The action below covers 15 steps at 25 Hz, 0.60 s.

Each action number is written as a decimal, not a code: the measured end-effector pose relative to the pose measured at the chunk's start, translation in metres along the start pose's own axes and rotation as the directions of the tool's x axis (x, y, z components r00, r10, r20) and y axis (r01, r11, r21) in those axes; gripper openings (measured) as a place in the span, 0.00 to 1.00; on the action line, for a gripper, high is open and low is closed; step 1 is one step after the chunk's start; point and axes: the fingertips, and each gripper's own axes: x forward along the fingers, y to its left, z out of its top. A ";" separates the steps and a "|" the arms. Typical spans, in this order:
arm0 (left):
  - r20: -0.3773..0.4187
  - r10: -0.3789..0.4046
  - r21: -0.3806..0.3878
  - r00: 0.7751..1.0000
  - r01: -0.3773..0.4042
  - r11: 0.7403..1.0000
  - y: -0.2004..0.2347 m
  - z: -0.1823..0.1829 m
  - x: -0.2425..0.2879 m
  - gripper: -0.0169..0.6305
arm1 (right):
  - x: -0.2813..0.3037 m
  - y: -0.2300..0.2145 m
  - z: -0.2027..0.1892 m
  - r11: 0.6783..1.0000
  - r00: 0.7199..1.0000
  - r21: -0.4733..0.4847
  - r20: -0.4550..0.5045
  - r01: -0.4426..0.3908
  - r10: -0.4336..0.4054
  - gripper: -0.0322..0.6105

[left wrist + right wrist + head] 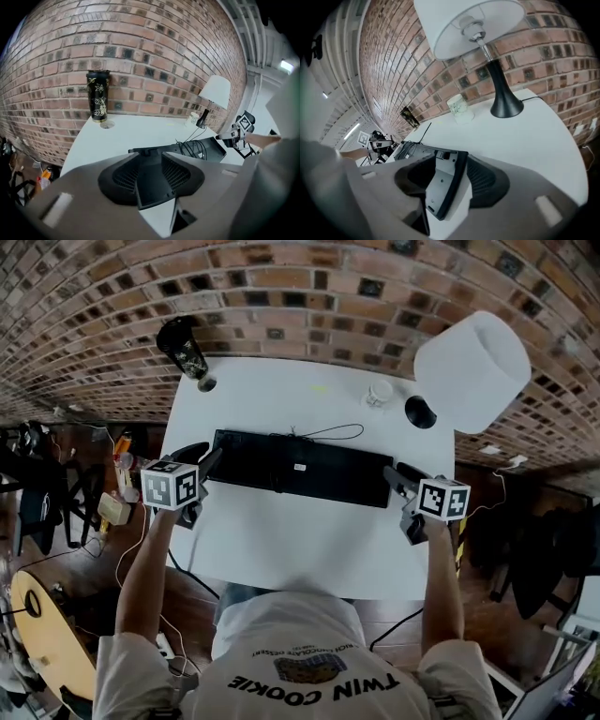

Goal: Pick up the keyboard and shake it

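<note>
**Both grippers at the keyboard's ends, jaws apart**

Nearest me, my two arms reach out over the white table (300, 559). The left gripper (208, 461) sits at the keyboard's left end and the right gripper (395, 475) at its right end.

In the left gripper view, the left gripper (151, 165) has its jaws moderately apart. The end of the keyboard (206, 149) stands between them, and I see no firm pinch.

In the right gripper view, the right gripper (450, 178) has its jaws wide. The keyboard (440, 185) end lies between them, closer to one pad, with bare table showing beside the other.

The keyboard (300, 470) lies across the middle of the table, underside up with a small white label showing.

Beyond it a thin cable (330, 433) loops over the tabletop. Farther back stand a mug (380, 392) and a lamp (473, 367) at the right corner, and a dark tumbler (184, 346) at the left corner. A brick wall (281, 287) is behind.
</note>
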 end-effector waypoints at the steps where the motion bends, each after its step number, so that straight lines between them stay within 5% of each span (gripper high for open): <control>1: 0.002 -0.010 -0.017 1.000 0.010 1.000 0.007 0.001 0.000 0.28 | 0.003 0.000 -0.002 1.000 1.000 0.009 -0.013 -0.023 0.024 0.37; 8: -0.024 -0.166 -0.089 0.986 0.164 0.983 0.030 -0.006 0.017 0.42 | 0.005 -0.018 0.003 0.983 0.989 0.121 -0.035 -0.135 0.141 0.39; 15: -0.066 -0.275 -0.172 0.959 0.261 0.950 0.045 -0.011 0.032 0.42 | 0.011 -0.019 -0.006 0.980 0.973 0.156 -0.174 -0.123 0.150 0.39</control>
